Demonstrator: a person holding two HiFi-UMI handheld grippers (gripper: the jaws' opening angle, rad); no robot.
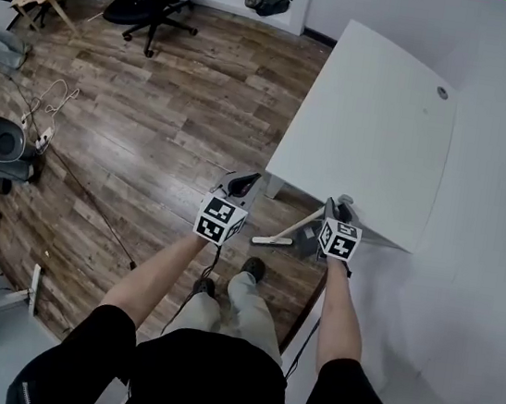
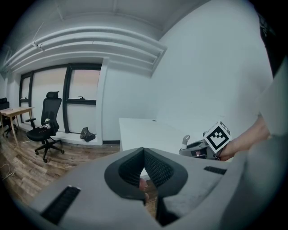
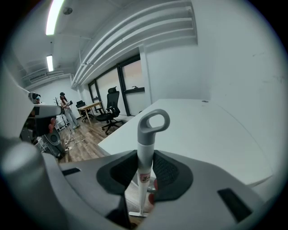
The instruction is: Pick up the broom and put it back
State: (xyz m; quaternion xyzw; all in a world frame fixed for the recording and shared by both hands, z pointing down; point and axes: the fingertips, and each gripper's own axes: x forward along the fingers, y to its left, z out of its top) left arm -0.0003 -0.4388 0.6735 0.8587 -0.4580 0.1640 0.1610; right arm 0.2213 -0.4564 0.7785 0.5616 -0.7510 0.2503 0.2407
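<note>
broom [image 3: 146, 134] | axis upright | loop up, head down | in right tool [image 3: 145, 170]

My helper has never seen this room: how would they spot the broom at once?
Find the white table by the wall. At its near corner the right gripper holds the broom in its jaws. A slim white stick, it alone has a grey loop on top and a flat head down by the wood floor.

I can read no words or numbers anywhere here. The small sticker [image 3: 144, 177] on the broom [image 3: 145, 143] handle has reddish print too small for me to make out. The left marker cube [image 1: 221, 220] and the right marker cube [image 1: 339, 240] show only black-and-white square patterns, no letters.
</note>
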